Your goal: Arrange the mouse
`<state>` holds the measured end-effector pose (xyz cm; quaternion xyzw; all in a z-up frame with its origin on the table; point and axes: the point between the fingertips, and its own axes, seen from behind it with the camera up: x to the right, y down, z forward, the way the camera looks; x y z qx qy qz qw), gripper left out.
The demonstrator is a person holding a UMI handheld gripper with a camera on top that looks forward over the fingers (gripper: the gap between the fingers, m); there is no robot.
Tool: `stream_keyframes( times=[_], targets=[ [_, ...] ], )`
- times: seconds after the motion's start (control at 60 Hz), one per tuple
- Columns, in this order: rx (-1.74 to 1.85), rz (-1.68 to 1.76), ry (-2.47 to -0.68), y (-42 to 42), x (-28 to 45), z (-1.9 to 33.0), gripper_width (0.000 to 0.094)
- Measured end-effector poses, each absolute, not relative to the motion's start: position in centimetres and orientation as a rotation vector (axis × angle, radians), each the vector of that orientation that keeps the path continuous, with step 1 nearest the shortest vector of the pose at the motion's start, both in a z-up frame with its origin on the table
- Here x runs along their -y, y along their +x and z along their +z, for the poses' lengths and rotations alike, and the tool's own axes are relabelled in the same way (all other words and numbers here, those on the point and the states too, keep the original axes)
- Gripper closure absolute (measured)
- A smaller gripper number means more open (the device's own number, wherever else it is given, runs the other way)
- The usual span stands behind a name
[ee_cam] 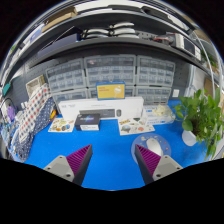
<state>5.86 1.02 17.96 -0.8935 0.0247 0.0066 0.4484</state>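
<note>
My gripper (111, 153) is open and empty above a blue table top (105, 150). Its two fingers (76, 160) with magenta pads stand wide apart, with only bare blue surface between them. A pale, rounded object (153, 147) lies on the table just beyond the right fingertip; it may be the mouse, but I cannot tell for sure. It is not between the fingers.
A white box (85, 107) with a black item (88, 122) in front stands at the table's far side. Papers (135, 125) lie beside it. A green plant (200, 115) in a blue pot stands at the right. A patterned cloth (35, 115) hangs at the left. Drawer shelves (110, 75) fill the back wall.
</note>
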Motion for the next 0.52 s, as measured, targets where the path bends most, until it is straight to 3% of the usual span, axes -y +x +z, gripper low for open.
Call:
stream_keyframes(
  times=[0.517],
  targets=[
    [-0.005, 0.001, -2.238, -0.1, 2.5, 17.6, 0.0062]
  ],
)
